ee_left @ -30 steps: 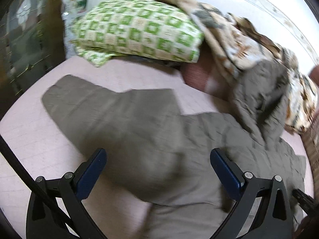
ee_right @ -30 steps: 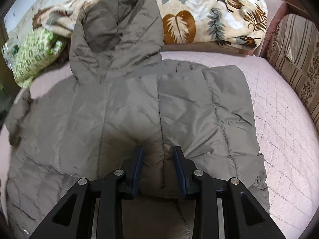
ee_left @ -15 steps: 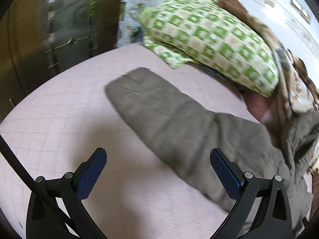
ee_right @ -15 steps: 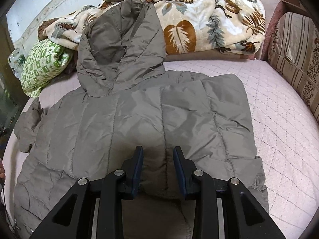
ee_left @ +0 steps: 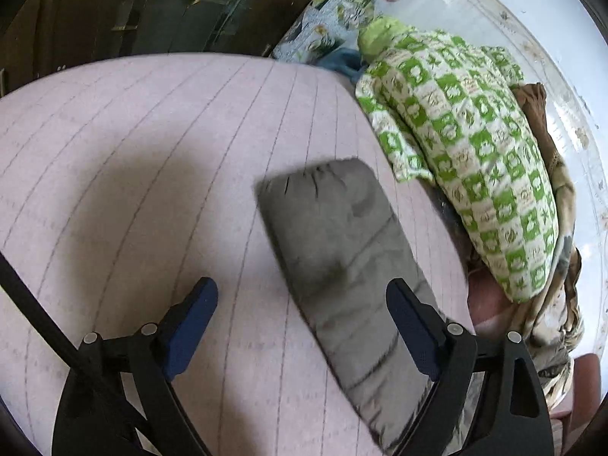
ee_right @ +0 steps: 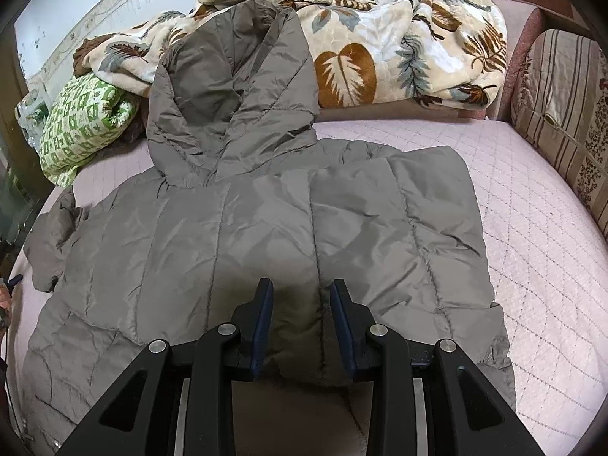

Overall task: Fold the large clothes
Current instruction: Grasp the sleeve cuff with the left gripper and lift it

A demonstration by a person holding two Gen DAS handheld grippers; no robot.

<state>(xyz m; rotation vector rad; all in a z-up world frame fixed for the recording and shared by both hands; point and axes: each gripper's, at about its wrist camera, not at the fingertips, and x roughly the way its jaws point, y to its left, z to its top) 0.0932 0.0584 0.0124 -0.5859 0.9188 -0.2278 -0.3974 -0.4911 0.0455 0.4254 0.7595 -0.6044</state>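
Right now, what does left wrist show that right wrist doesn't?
Only left wrist: the left gripper, open above the jacket sleeve, its cuff end lying flat on the pink bedcover; also a dark cabinet behind the bed.

Only right wrist: the right gripper, fingers partly closed with a fold of the jacket between them, grip unclear; the hood, the leaf-print blanket and a striped cushion.

Both: the jacket, the bedcover, the green checked pillow.
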